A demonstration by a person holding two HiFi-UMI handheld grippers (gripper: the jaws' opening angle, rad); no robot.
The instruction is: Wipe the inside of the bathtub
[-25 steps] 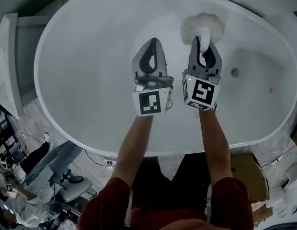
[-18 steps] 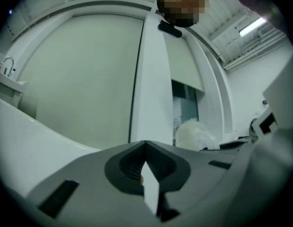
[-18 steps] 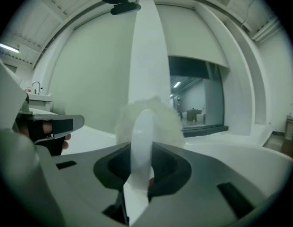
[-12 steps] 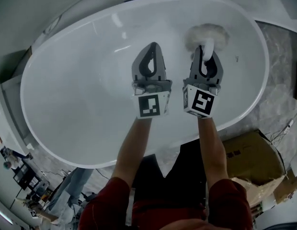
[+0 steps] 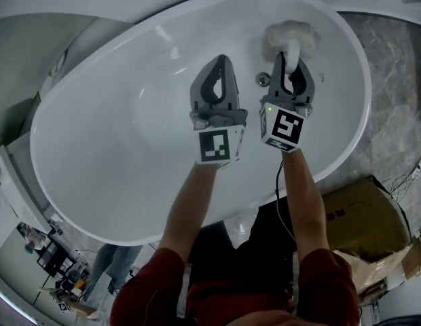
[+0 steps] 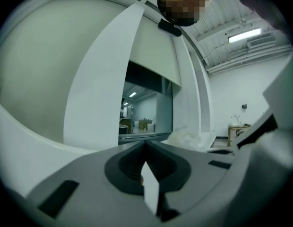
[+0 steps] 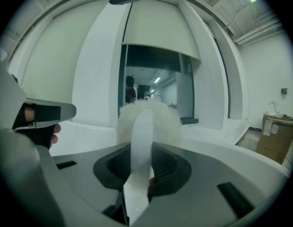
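The white oval bathtub fills the head view, with its drain on the tub floor between the two grippers. My right gripper is shut on the white handle of a fluffy white duster, whose head rests at the tub's far side. In the right gripper view the duster head stands just beyond the jaws. My left gripper hovers beside it over the tub floor, shut with nothing held. The duster shows to its right.
A cardboard box stands on the marble floor to the tub's right, also seen as a box in the right gripper view. People and equipment are at the lower left. A small fitting sits on the tub's right wall.
The head view has swung, so the tub looks turned and the drain now shows between the grippers. Both grippers keep their side-by-side pose, the duster still held.
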